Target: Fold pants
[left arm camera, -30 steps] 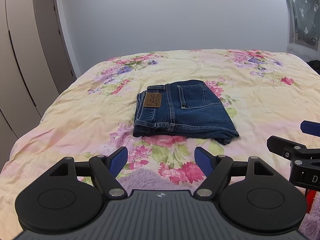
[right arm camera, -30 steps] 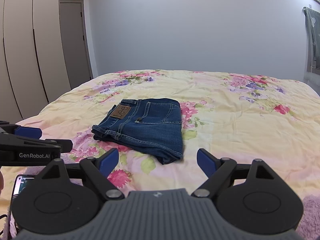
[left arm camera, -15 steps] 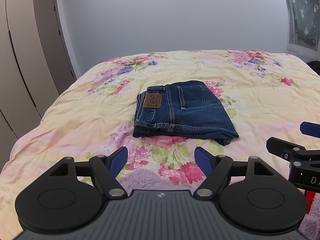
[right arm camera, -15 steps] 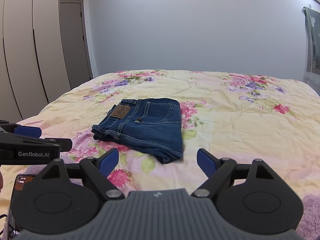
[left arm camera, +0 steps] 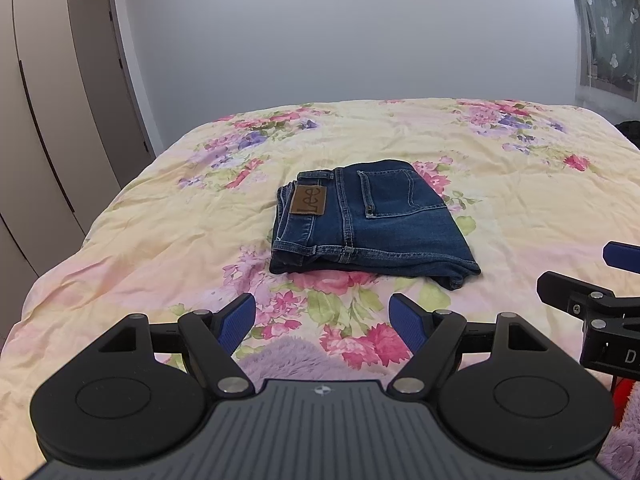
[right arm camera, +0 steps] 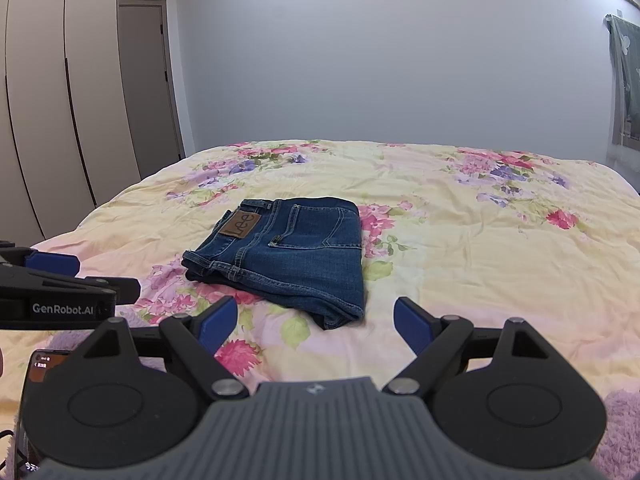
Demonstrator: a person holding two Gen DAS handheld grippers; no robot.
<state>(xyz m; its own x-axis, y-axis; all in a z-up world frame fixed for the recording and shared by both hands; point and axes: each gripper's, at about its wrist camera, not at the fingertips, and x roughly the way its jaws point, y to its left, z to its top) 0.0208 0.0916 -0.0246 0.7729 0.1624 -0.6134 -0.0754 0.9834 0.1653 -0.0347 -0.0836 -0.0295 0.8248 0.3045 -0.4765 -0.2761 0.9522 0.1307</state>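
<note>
Dark blue jeans point(left arm camera: 368, 220) lie folded into a compact rectangle in the middle of the floral bedspread point(left arm camera: 160, 232), brown leather patch up. The right wrist view has the same jeans point(right arm camera: 288, 252) ahead and a little left. My left gripper point(left arm camera: 322, 318) hovers open over the bed's near edge, short of the jeans, nothing between its blue pads. My right gripper point(right arm camera: 310, 324) is open too and empty, just in front of the jeans' near corner. Each gripper shows at the edge of the other's view.
A purple fuzzy cloth point(left arm camera: 296, 356) lies at the bed's near edge. A phone point(right arm camera: 40, 364) with a lit screen sits low left in the right wrist view. Wardrobe doors point(right arm camera: 48, 100) and a room door stand left, a curtain point(left arm camera: 608, 28) hangs far right.
</note>
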